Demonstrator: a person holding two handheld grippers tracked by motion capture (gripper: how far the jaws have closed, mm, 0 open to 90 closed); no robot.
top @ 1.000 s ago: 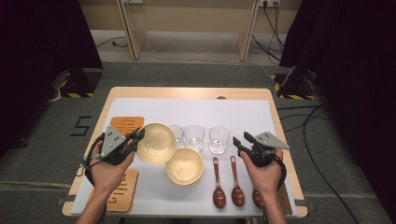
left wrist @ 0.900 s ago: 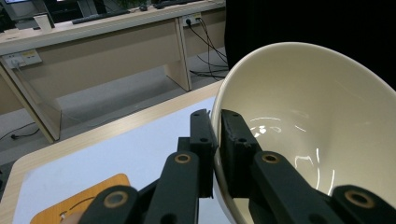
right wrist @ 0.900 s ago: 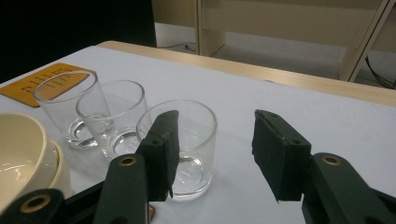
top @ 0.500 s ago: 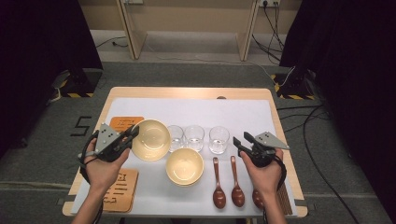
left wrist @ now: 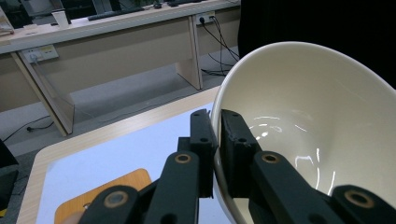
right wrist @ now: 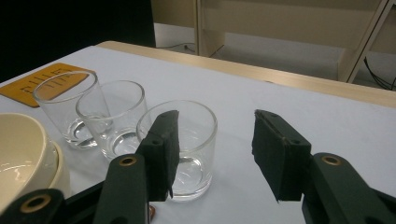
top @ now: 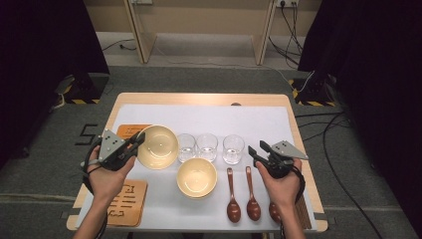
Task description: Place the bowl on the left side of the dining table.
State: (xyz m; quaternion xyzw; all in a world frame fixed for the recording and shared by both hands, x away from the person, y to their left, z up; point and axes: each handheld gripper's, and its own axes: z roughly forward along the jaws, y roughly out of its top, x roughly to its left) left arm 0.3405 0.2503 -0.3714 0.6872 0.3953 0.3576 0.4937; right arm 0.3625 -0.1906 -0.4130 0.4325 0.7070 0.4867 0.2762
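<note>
Bowl (top: 158,146) sits lifted and tilted at the table's (top: 259,124) left in the high view, my left gripper (top: 133,144) clamped on its rim beside the orange coaster (top: 130,131); my right gripper (top: 255,152) hovers near the glasses (top: 233,149), holding nothing. In the left gripper view, both pads (left wrist: 238,149) pinch the bowl's (left wrist: 303,130) wall; I'd keep the squeeze firm and the wrist level. In the right gripper view, my jaws gape wide before the nearest glass (right wrist: 187,140).

Cream bowl (top: 158,146) tilted, rim pinched, lifted beside 3 glasses (top: 206,147).
</note>
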